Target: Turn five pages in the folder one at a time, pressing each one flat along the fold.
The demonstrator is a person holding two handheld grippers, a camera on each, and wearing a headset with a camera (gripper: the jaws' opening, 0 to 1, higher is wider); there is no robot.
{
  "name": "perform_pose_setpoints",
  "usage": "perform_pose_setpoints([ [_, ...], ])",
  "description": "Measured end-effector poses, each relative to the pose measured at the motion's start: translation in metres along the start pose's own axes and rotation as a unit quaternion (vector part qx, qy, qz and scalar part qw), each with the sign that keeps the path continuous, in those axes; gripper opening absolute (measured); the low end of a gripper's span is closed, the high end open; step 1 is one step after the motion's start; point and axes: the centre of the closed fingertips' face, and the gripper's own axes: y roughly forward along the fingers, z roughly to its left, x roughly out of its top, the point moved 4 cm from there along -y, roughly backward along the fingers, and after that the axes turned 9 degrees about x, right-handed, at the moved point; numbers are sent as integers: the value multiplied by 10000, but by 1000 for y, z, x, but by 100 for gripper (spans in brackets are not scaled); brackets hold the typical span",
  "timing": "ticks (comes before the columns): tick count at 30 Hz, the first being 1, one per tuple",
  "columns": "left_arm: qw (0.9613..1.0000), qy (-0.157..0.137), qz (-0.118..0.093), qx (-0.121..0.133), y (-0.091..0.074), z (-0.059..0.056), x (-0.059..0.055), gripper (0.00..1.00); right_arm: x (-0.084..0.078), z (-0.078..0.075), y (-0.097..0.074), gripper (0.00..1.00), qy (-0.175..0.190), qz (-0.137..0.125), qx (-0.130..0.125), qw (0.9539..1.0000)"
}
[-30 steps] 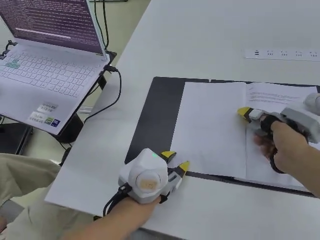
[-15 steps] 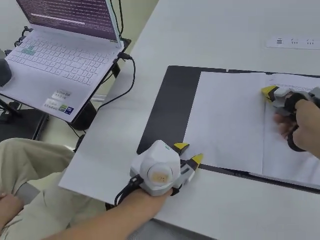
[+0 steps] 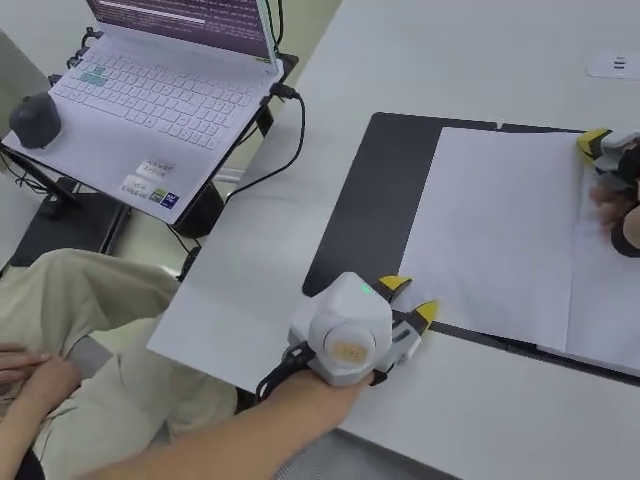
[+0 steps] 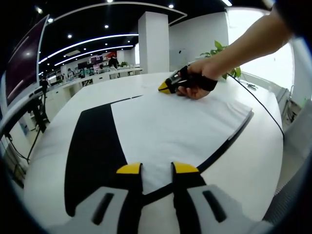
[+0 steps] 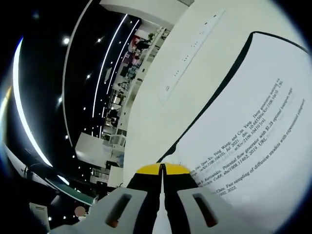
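Note:
The black folder [image 3: 370,200] lies open on the white table, with a blank white page [image 3: 500,230] turned onto its left half. My left gripper [image 3: 407,300] rests at the folder's near edge, open, its yellow tips [image 4: 157,169] apart over the page's lower edge with nothing between them. My right gripper [image 3: 595,143] is shut near the far end of the fold, at the view's right edge. Its closed tips [image 5: 162,169] press down beside a printed page [image 5: 253,146]. In the left gripper view, the right gripper [image 4: 165,87] sits at the far end of the page [image 4: 165,126].
An open laptop [image 3: 170,90] on a stand sits left of the table, with a dark mouse [image 3: 35,118] beside it and a black cable [image 3: 285,150] hanging off the table edge. A white power strip [image 3: 620,66] lies beyond the folder. The person's leg shows at lower left.
My right gripper has slid along the fold toward the folder's far edge. The left gripper has stayed at the near edge. The head camera has swung to the left.

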Motion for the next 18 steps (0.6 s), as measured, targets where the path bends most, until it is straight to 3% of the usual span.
perform_pose_setpoints([
  [8, 10000, -26, -15, 9, 0, 2, 0, 22, 3, 0, 5, 0, 135, -93, 26, 9999],
  [18, 10000, -58, 14, 16, 0, 2, 0, 22, -17, 1, -17, 0, 159, 355, 136, 9992],
])
